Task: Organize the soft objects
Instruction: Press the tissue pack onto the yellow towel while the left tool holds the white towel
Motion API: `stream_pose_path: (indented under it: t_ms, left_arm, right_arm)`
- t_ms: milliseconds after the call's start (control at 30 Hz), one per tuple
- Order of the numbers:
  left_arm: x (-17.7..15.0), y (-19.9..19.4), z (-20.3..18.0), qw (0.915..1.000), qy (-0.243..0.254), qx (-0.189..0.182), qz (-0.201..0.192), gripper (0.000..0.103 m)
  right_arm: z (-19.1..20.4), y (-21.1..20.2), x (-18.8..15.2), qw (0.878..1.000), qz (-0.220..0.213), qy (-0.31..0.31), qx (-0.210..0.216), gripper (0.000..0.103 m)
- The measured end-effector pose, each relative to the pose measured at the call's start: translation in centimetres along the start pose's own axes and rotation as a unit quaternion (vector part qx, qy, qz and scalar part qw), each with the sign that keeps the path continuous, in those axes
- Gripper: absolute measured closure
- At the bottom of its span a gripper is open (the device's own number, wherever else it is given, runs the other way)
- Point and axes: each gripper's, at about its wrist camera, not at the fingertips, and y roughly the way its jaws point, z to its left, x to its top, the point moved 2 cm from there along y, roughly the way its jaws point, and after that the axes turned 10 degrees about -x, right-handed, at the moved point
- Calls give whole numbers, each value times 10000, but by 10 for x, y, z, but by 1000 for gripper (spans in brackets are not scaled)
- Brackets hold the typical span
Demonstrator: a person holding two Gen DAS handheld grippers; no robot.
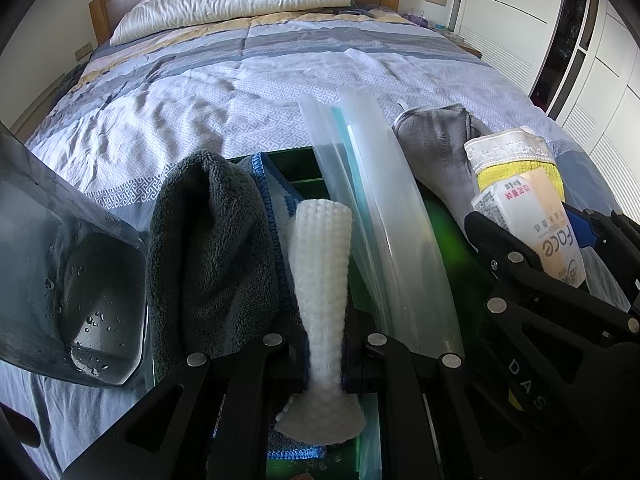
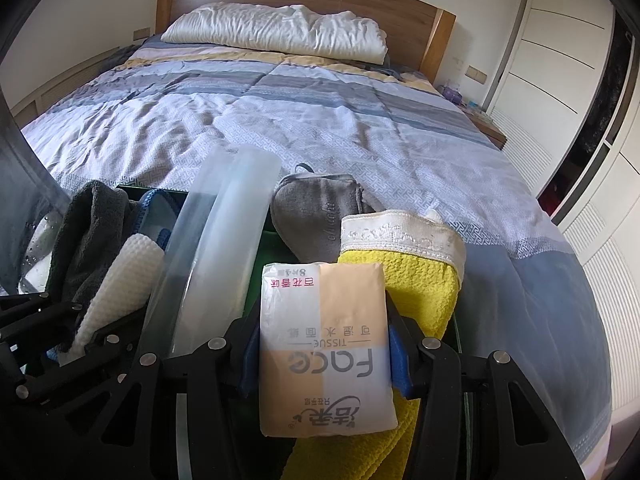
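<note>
My left gripper (image 1: pixel 324 364) is shut on a white waffle cloth (image 1: pixel 320 280), held upright over the left part of a green bin (image 1: pixel 296 164). A dark grey fleece towel (image 1: pixel 208 248) and a blue-edged cloth (image 1: pixel 276 200) sit in that part. My right gripper (image 2: pixel 324 352) is shut on a pack of face tissues (image 2: pixel 324 344) over the bin's right part, above a yellow towel (image 2: pixel 416 292) with a white lace band. A grey cloth (image 2: pixel 316 216) lies behind it. The tissue pack also shows in the left wrist view (image 1: pixel 532 224).
A translucent plastic lid (image 1: pixel 368 200) stands on edge between the two bin parts. A clear plastic container (image 1: pixel 68 280) with water drops is at the left. The bin rests on a bed with a patterned blue quilt (image 2: pixel 320 120), white pillow (image 2: pixel 280 32) and wooden headboard. White wardrobe doors (image 2: pixel 560 60) stand right.
</note>
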Motion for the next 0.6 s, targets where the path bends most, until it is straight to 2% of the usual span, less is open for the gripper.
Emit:
stream_pose_path:
  t_ms: [200,400,500,600]
  left_arm:
    - [0,0,1,10000,8,-29,0,95]
    - [1,-7,2,9999,17,-78,-82,95]
    - [2,-12,1,9999,30,-92,-129,95]
    - [3,-18,-1,9998,31,-116,-166,95]
  right_arm:
    - [1,-1,1,10000,-16,20,-17,53]
    - [-4,-20,7,9996,-253,143,66,53]
    - [-14,-38,9,9988,-438,193,80,53]
    - [-33,-50,8,9980,-554,270,-103,53]
